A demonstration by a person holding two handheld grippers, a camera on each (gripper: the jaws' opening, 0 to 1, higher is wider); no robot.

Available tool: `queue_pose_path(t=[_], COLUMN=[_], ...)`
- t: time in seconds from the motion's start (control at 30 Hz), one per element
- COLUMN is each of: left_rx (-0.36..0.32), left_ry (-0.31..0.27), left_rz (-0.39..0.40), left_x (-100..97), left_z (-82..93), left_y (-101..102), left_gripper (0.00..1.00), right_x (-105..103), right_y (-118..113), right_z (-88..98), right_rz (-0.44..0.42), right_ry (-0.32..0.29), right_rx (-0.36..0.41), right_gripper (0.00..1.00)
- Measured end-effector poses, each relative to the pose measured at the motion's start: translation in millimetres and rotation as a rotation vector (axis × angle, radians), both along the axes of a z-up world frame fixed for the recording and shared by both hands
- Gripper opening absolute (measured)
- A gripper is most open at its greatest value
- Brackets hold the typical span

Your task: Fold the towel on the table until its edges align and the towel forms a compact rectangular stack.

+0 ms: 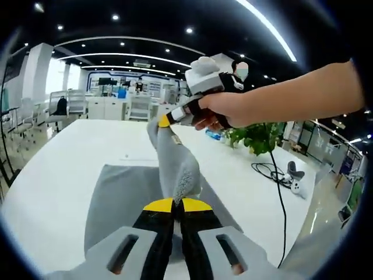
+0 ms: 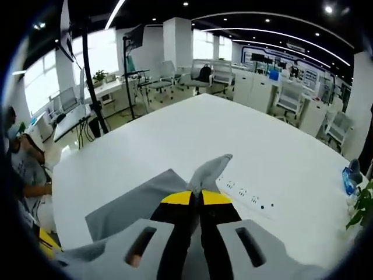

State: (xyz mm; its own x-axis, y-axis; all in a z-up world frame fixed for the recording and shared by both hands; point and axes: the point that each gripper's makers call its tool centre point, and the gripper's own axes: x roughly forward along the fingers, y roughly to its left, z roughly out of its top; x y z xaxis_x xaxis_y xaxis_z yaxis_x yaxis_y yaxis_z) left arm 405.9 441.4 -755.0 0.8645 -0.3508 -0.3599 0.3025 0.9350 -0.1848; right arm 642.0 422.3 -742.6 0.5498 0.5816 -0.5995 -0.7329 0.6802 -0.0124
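Observation:
A grey towel [image 1: 125,195] lies on the white table [image 1: 64,163], with one edge lifted into a taut ridge. My left gripper [image 1: 176,205] is shut on the near end of that raised edge. A hand holds my right gripper [image 1: 165,121] above the table, shut on the far end of the same edge. In the right gripper view the right gripper [image 2: 196,198] is shut on a towel corner [image 2: 208,168] that pokes up past its yellow tips, and the rest of the towel [image 2: 131,204] hangs down to the table [image 2: 245,146].
A black cable [image 1: 278,181] and a white controller [image 1: 297,185] lie at the table's right edge beside a green plant [image 1: 256,137]. Power sockets [image 2: 245,195] are set into the tabletop. Chairs and desks stand beyond the table. A person [image 2: 26,169] sits at the left.

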Motion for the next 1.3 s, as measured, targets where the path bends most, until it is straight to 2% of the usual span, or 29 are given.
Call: queue_pose_path(t=[0.17, 0.47, 0.6, 0.77, 0.9, 1.2, 1.3], left_rx=[-0.010, 0.014, 0.025, 0.061, 0.074, 0.076, 0.073], left_ry=[0.032, 0.086, 0.104, 0.131, 0.147, 0.189, 0.203], left_rz=[0.030, 0.036, 0.032, 0.013, 0.014, 0.021, 0.028], left_x=[0.2, 1.1, -1.3, -3.7, -3.3, -5.1, -9.2], left_z=[-13.1, -40.1, -48.5, -67.6, -77.7, -96.2, -101.7], left_y=[15.2, 36.7, 39.2, 44.1, 50.4, 62.4, 65.8], left_gripper=[0.03, 0.03, 0.03, 0.03, 0.03, 0.03, 0.03], right_x=[-2.5, -0.1, -4.8, -0.5, -2.4, -1.7, -10.0], right_y=[21.4, 39.7, 47.2, 63.6, 66.3, 83.5, 86.9], right_z=[-12.5, -39.5, -49.1, -69.1, -75.8, -94.7, -100.9], right_rz=[0.025, 0.039, 0.045, 0.063, 0.072, 0.094, 0.110], right_ry=[0.007, 0.021, 0.024, 0.029, 0.031, 0.038, 0.046], right_rx=[-0.013, -0.061, -0.064, -0.086, -0.097, -0.105, -0.114], right_gripper=[0.02, 0.02, 0.02, 0.02, 0.02, 0.03, 0.03])
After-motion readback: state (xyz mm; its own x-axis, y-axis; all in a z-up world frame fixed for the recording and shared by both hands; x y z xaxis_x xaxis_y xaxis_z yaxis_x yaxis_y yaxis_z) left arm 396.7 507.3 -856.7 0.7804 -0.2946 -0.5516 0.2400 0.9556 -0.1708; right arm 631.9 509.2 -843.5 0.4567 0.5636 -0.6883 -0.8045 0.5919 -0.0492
